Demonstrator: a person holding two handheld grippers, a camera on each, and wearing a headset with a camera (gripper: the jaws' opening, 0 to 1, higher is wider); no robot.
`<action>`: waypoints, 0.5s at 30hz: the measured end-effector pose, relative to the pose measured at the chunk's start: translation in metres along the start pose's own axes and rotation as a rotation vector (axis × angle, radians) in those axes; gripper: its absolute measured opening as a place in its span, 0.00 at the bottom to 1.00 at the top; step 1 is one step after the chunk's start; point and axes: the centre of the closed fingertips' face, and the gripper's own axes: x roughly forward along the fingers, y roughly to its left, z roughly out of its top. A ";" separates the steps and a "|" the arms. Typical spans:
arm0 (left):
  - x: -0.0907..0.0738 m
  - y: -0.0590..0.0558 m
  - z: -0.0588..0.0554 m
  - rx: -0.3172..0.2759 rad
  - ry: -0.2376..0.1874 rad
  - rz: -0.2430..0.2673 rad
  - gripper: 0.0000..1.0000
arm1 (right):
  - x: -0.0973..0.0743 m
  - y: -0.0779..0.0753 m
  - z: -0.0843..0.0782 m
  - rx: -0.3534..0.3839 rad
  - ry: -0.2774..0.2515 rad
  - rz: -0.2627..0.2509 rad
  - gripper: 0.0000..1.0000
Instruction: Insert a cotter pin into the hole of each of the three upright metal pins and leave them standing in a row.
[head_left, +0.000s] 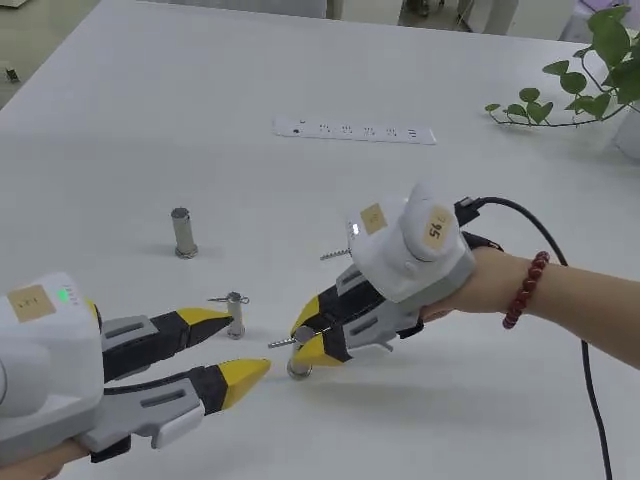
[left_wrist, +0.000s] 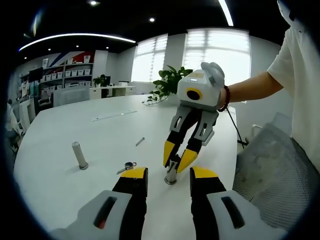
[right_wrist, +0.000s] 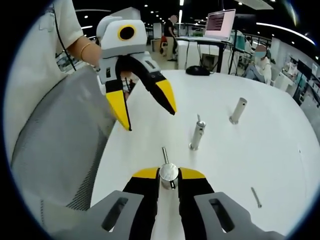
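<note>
On the near counter (head_left: 420, 420), an upright metal pin (right_wrist: 168, 173) is pinched by the fingers of the right gripper (head_left: 304, 334), a cotter pin (right_wrist: 164, 154) jutting out. The fingers of the left gripper (head_left: 243, 343) are held spread.

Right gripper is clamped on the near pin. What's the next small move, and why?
Probably open the right gripper and back off the near pin: a cotter pin already sticks out of it. The middle pin has one too. The far pin is bare, and a loose cotter pin lies nearby.
</note>
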 end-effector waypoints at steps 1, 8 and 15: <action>0.000 0.000 0.000 -0.001 0.000 0.001 0.32 | 0.000 0.000 0.000 0.004 -0.002 -0.002 0.15; -0.006 0.002 -0.001 -0.014 -0.002 0.019 0.33 | 0.000 -0.001 0.000 0.018 -0.008 -0.015 0.14; -0.009 0.003 -0.004 -0.022 0.005 0.033 0.33 | -0.001 -0.003 0.000 0.044 -0.013 -0.040 0.13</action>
